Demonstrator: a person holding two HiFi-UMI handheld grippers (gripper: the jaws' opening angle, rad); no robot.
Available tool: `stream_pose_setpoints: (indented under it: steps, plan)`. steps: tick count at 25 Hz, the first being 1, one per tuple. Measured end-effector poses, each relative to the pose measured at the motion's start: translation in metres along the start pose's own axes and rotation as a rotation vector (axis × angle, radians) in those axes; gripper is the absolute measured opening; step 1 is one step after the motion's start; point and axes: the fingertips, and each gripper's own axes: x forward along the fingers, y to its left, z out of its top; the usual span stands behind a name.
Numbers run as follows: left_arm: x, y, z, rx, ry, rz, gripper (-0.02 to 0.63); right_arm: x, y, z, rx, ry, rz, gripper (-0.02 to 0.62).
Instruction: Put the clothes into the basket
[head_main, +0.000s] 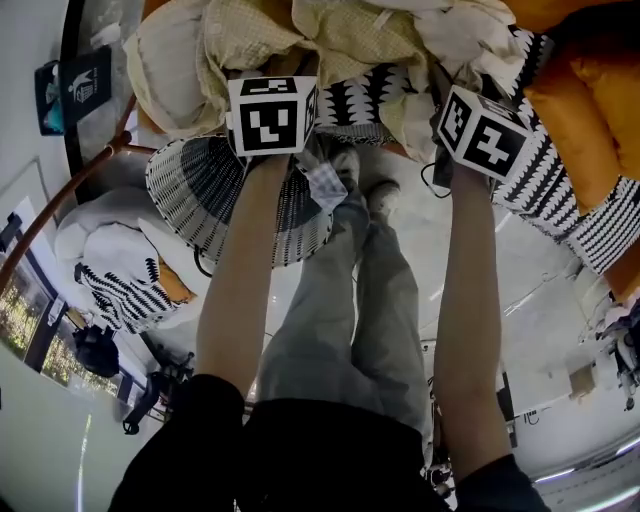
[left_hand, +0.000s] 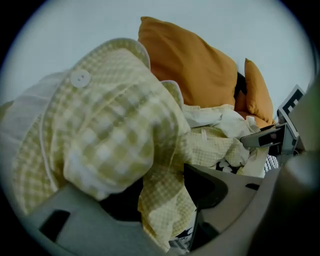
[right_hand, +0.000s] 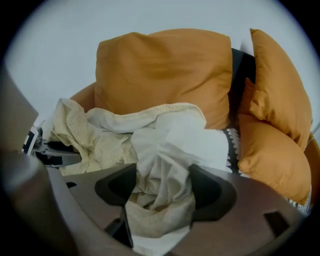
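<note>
**Nothing in the basket yet, both claws down in the pile**

- The clothes sit in one crumpled heap on the seat, against the orange cushions. None have been moved that I can see, so I'd call this the very start of the job.
- Two pieces can be told apart. One is a yellow check garment with a white button, soft and bunched. The other is a white garment, thin and badly creased. Both are limp and tangled together, so one will probably drag the other along.
- The left claw has its jaws wide apart. A fold of the yellow check hangs between them, not pinched.
- The right claw is also spread wide, with a wad of the white garment in the gap and no squeeze on it.
- The basket is a black-and-white striped one on the floor, just below the heap on the left-claw side. The part of its inside that shows is bare, and an arm covers the rest.
- To do: close on the cloth, lift it, drop it in the basket, repeat.
</note>
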Motion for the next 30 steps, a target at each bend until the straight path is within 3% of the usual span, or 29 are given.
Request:
stream_pose_setpoints:
  steps: [3,8,14,21,27,30]
  plan:
    - [0.017,-0.008,-0.005,0.002,0.016,-0.031,0.233,0.014,-0.005,-0.009,0.004,0.041,0.003,0.301]
    - [0.031,-0.015,-0.015,-0.015,0.037,-0.067,0.203,0.023,-0.006,-0.02,-0.104,0.072,-0.023,0.297]
    - [0.029,-0.033,-0.021,-0.047,0.053,-0.121,0.082,0.019,0.0,-0.024,-0.176,0.082,0.014,0.121]
    - [-0.016,-0.082,-0.008,-0.059,-0.049,-0.192,0.046,-0.016,0.007,-0.022,-0.125,0.002,0.1,0.087]
    - [-0.076,-0.084,-0.009,-0.064,-0.166,-0.151,0.044,-0.061,0.041,-0.014,-0.1,-0.121,0.223,0.084]
    - [-0.111,-0.07,-0.015,-0.101,-0.226,-0.108,0.043,-0.087,0.075,-0.005,-0.14,-0.181,0.31,0.081]
